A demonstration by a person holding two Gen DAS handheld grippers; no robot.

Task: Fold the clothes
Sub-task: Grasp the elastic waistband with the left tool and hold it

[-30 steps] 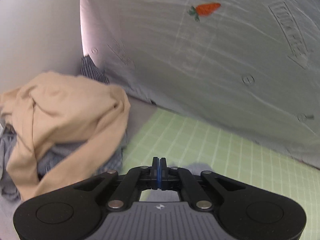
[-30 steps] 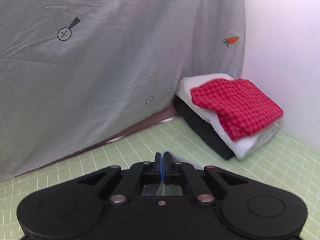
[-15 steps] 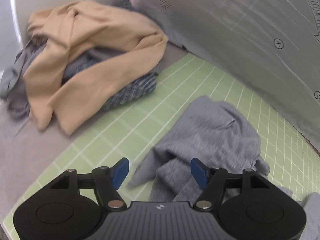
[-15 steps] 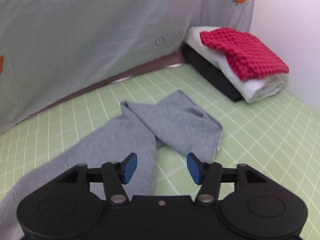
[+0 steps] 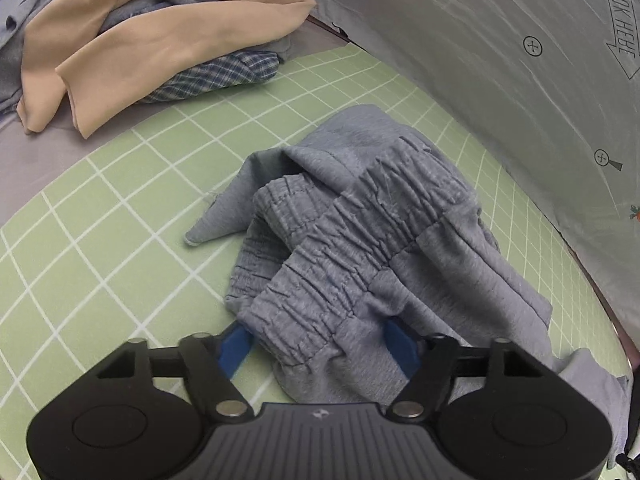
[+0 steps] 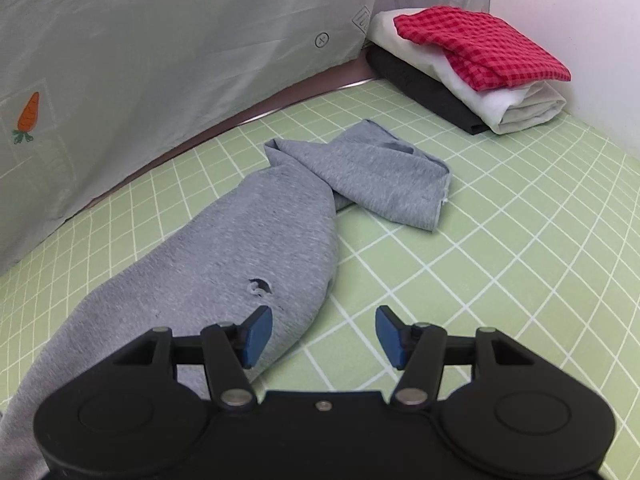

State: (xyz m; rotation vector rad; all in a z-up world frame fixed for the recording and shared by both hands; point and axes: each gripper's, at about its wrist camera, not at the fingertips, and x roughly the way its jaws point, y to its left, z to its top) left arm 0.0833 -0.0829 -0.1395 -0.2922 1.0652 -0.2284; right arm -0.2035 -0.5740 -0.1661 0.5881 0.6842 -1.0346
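Green gridded mat [image 5: 120, 208] holds crumpled grey trousers [image 5: 360, 216]. Left gripper [image 5: 320, 344], spread wide, straddles their elastic waistband; right gripper [image 6: 320, 336], also spread, hovers beside a trouser leg [image 6: 240, 252]. Unfolded heap [image 5: 160, 32] far left, folded stack [image 6: 472, 68] far right.

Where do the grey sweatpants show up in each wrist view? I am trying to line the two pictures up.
Left wrist: the grey sweatpants fill the centre, the elastic waistband bunched between the open left gripper's fingers.
Right wrist: the legs run from lower left to centre, one fabric hole just ahead of the open right gripper.
Shared landmark: the green grid mat.
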